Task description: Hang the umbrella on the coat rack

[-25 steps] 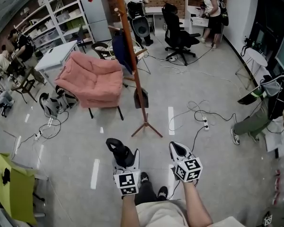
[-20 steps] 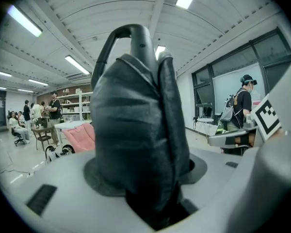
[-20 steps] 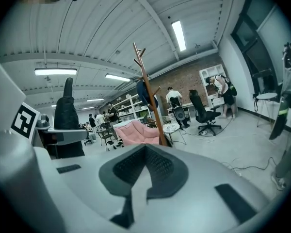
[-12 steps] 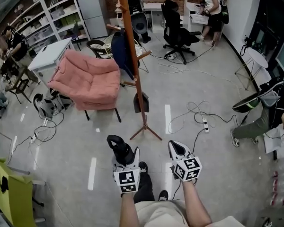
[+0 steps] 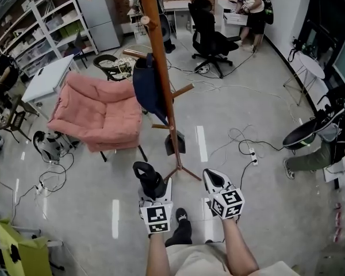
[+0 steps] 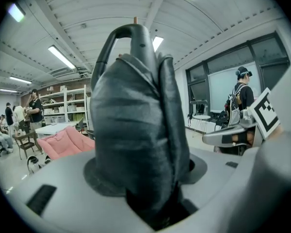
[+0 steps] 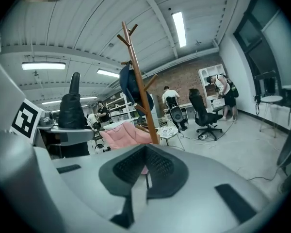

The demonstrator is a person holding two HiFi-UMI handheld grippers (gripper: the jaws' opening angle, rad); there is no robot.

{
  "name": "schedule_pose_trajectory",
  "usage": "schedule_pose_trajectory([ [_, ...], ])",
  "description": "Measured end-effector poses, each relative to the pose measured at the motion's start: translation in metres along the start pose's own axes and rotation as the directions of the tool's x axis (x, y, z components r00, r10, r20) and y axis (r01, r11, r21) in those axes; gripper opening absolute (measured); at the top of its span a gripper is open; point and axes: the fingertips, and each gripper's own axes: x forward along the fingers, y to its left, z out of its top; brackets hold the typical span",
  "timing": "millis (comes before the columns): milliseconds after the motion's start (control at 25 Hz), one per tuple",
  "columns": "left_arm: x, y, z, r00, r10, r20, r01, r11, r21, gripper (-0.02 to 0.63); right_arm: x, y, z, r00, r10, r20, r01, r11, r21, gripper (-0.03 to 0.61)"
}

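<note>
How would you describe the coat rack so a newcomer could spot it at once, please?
Find the pink armchair. Just right of it stands the coat rack, a tall wooden pole on splayed legs. Only it has pegs and a hanging dark blue garment.

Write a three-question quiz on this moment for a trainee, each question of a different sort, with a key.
1. Multiple choice: what is the left gripper closed on?
A) a folded black umbrella
B) a mug
C) nothing
2. True or false: a dark blue item already hangs on the coat rack.
3. Short answer: in the head view, what colour is the armchair to the left of the coat rack?

Key: 1 A; 2 true; 3 pink.
</note>
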Motion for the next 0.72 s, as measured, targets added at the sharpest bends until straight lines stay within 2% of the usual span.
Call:
schedule_pose_trajectory([
  [280,0.056,0.014,0.017,0.997,-0.078,0.029,0.077,0.997,0.029,0.258,0.043,-0.014,0.015,0.999,-0.049,0.01,0.049,0.999,-0.005,0.003],
  [480,0.081,0.013,0.023,0.992,-0.127,0.025,0.126,0.992,0.026,0.258,0.058,-0.02,0.026,0.996,-0.083,-0.013,0.082,0.995,-0.051,0.003],
  [720,0.095,0.016,0.027,0.992,-0.124,0.021,0.124,0.992,0.013,0.258,0.073,-0.026,0.038,0.997,-0.073,-0.02,0.071,0.996,-0.061,0.003],
])
